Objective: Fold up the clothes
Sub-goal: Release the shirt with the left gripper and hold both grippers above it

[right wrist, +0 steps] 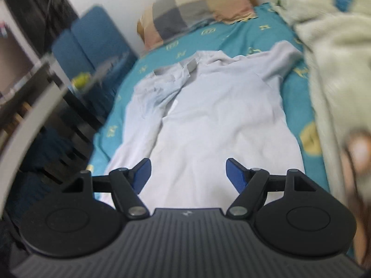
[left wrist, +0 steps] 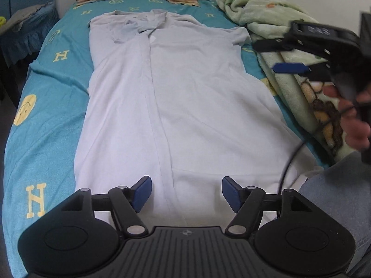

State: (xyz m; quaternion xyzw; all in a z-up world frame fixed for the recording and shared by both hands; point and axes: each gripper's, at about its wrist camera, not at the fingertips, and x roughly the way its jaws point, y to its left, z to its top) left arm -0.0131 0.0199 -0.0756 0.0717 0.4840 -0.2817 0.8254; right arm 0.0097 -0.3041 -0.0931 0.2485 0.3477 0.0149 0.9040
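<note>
1. While the shirt (left wrist: 171, 106) lies long on the bed (left wrist: 44, 106), its left side is folded in.
2. Left gripper (left wrist: 186, 193) and right gripper (right wrist: 188, 176) hover wide open, empty.
3. The sleeve (left wrist: 241, 36) at 1 o'clock sticks out; it likely folds in next.

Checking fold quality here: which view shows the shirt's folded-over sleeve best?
The left wrist view: sharp, with the folded-in sleeve lying on the pale shirt beside the collar. The right wrist view shows the same sleeve, but motion-blurred.
</note>
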